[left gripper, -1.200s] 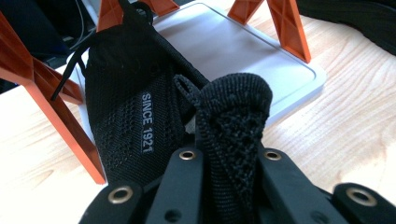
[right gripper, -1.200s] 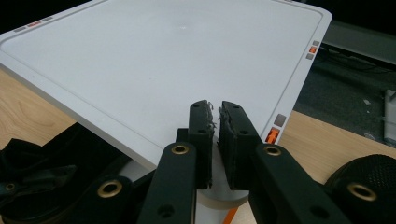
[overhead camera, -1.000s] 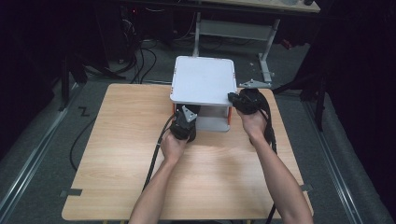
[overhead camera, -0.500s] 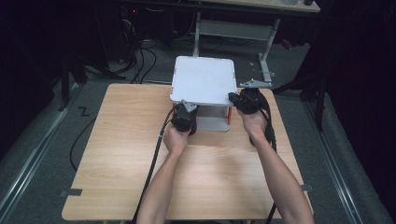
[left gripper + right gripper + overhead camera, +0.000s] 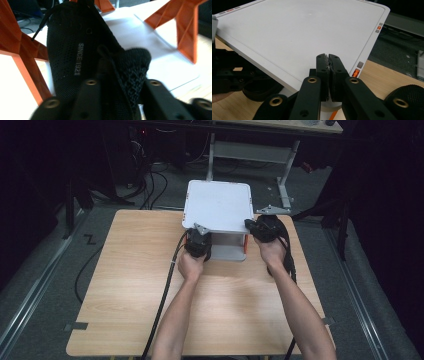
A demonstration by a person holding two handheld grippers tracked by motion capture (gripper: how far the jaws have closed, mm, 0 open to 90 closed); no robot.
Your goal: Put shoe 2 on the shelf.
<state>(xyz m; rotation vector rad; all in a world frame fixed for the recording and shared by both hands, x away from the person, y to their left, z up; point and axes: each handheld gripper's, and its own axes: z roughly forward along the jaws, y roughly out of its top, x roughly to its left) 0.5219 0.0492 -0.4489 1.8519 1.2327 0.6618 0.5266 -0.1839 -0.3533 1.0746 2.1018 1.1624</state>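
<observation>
Bare forearms, no sleeves, black left claw (image 5: pixel 198 241) and right claw (image 5: pixel 263 228) — brass-ringed screws, black trailing cables

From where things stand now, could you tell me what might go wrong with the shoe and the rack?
1. The left gripper holds the black shoe by soft mesh between the rack's orange legs; the fabric could slip, or the shoe could snag on a leg.
2. The right gripper sits shut at the edge of the white rack top; a nudge there might shift or tip the rack.
</observation>
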